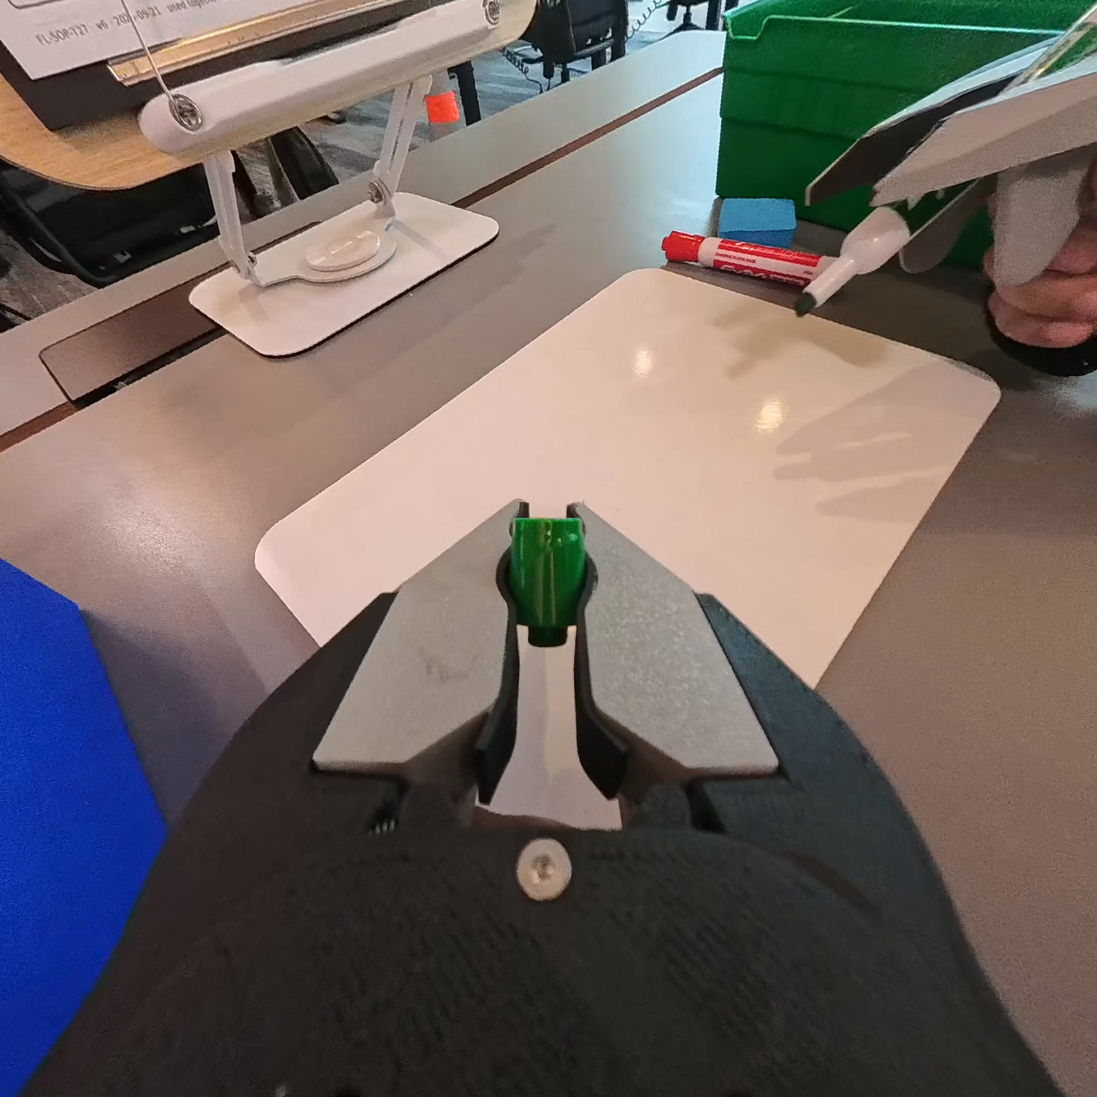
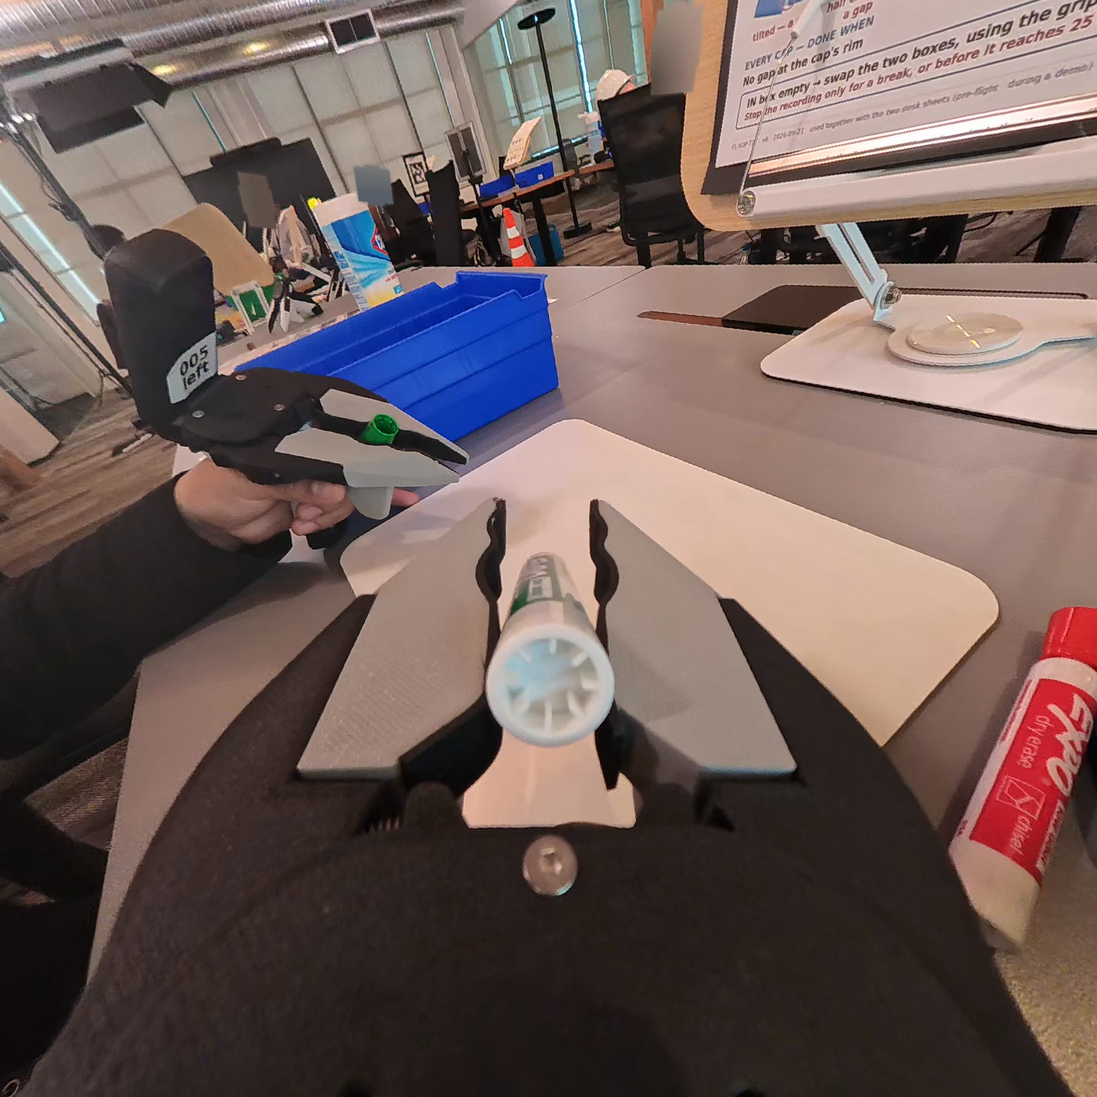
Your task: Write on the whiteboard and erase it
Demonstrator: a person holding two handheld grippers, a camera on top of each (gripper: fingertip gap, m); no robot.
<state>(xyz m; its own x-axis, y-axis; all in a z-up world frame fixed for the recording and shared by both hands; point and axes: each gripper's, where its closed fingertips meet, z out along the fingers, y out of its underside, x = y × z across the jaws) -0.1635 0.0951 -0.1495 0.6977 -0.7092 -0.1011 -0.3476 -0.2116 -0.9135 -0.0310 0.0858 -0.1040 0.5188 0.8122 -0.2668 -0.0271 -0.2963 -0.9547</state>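
A blank white whiteboard (image 1: 653, 451) lies flat on the grey desk; it also shows in the right wrist view (image 2: 771, 552). My left gripper (image 1: 547, 507) is shut on a green marker cap (image 1: 545, 573) and hovers over the board's near left corner; it shows in the right wrist view (image 2: 457, 466) too, still holding the cap (image 2: 379, 428). My right gripper (image 2: 546, 504) is shut on the uncapped green marker (image 2: 543, 599). In the left wrist view that marker (image 1: 855, 255) points its dark tip down just above the board's far right edge.
A capped red marker (image 1: 742, 254) and a blue eraser block (image 1: 755, 221) lie behind the board; the red marker also shows at right (image 2: 1033, 760). A green bin (image 1: 861, 101) stands far right, a blue bin (image 2: 427, 350) at left. A white stand (image 1: 344, 285) holds an instruction sheet. One gripper's finger ends stand about 15 cm off the other's.
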